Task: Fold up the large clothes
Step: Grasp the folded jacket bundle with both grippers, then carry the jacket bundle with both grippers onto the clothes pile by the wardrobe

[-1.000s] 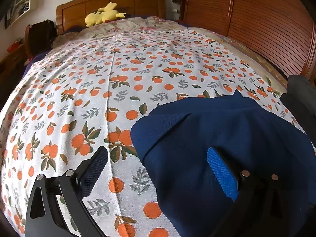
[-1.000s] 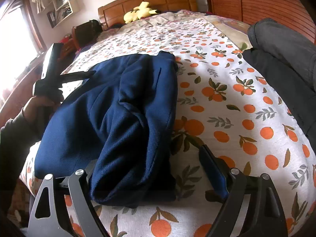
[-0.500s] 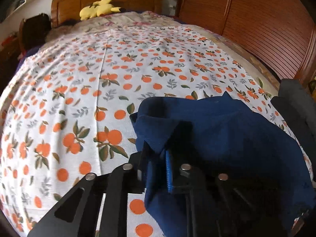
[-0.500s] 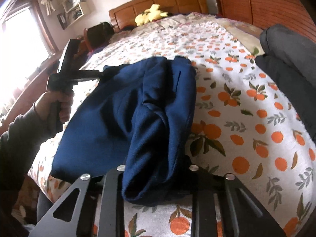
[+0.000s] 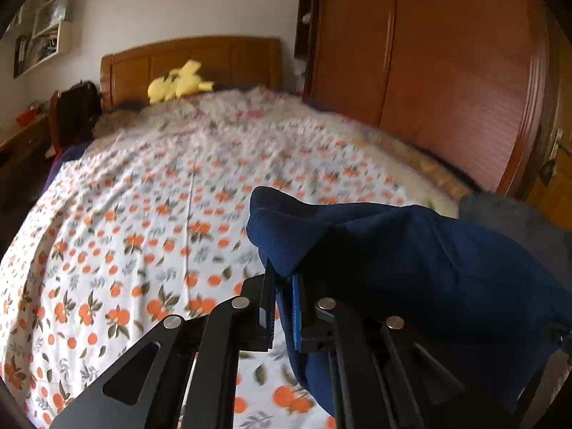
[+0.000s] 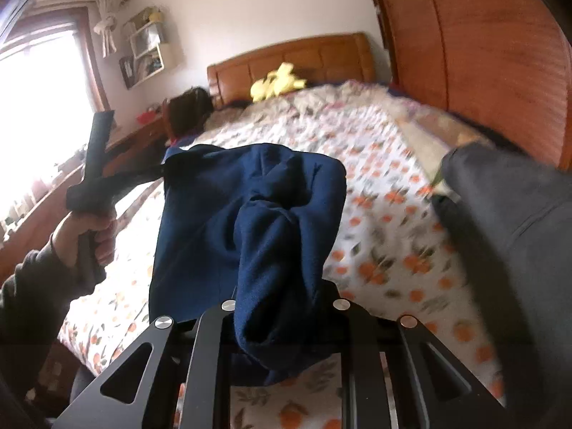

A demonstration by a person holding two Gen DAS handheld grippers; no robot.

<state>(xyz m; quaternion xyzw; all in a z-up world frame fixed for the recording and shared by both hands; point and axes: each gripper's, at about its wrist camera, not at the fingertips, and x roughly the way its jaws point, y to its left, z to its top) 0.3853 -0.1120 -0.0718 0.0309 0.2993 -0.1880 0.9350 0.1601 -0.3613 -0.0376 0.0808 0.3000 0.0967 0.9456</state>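
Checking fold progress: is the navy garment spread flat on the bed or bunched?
Bunched. The navy garment hangs in thick folds, lifted off the bedspread, not spread.

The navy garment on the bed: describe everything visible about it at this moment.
The navy garment is a plain dark blue, thick, fleecy-looking fabric, bunched into heavy folds. It is lifted at two places: the left gripper is clamped on one edge, and the right gripper on a thick rolled bundle. Between them it sags, its lower part hanging towards the orange-print bedspread. A grey garment lies just beside it.
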